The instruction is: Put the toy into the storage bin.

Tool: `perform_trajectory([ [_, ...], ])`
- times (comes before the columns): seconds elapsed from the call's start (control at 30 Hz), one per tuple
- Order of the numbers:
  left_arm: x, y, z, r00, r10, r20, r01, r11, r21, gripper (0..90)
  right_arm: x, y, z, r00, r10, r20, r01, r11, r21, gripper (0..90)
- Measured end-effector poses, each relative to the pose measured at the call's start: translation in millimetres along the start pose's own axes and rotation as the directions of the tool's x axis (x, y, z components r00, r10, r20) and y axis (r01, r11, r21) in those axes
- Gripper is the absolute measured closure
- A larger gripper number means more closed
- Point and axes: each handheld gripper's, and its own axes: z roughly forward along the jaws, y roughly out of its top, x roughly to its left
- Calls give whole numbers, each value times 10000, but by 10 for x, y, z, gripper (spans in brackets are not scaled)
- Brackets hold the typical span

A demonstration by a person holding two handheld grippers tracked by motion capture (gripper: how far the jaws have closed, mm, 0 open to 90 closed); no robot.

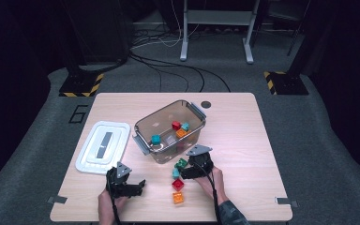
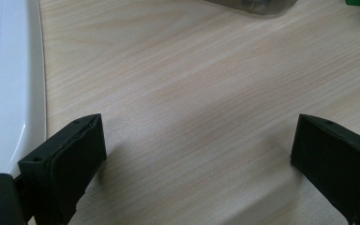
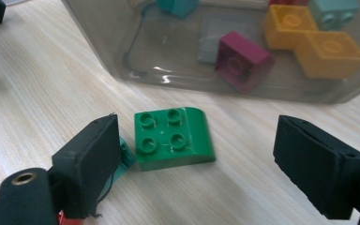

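A green studded brick [image 3: 173, 138] lies flat on the wooden table, just in front of the clear plastic bin [image 3: 98, 51]. My right gripper [image 3: 197, 140] is open, low over the table, and the green brick sits between its jaws nearer the left one, with neither pad pressing on it. From above, the right gripper [image 1: 183, 169] is at the green brick [image 1: 181, 163] by the bin's near wall [image 1: 166, 157]. A teal brick [image 3: 125, 159] peeks out behind the left jaw. My left gripper [image 2: 197, 136] stands open over bare wood, nothing between its jaws.
The bin holds several bricks: red [image 1: 176, 125], teal [image 1: 155, 139], orange [image 1: 181, 133]. Loose teal [image 1: 176, 173], red [image 1: 178, 184] and orange [image 1: 178, 198] bricks lie near the front edge. The white lid [image 1: 103, 146] lies to the left of the bin, beside the left gripper [image 1: 139, 185].
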Motion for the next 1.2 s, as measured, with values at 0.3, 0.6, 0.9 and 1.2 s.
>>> perform_trajectory([
  [0.3,1,0,0,10000,9,6,-9,10000,4,31,28,-19,98,9995,-37,-319,47,9996,292,318],
  [0.6,0,0,0,10000,3,-2,-3,10000,2,31,14,9,114,9987,-51,-510,66,9995,297,407],
  [0.9,-1,0,0,10000,0,-1,0,10000,0,31,-27,-43,75,9992,-52,-401,78,9979,639,437],
  [1.2,-1,0,0,10000,-1,-3,1,10000,-1,31,-135,-157,-98,9999,74,-152,-60,9957,919,435],
])
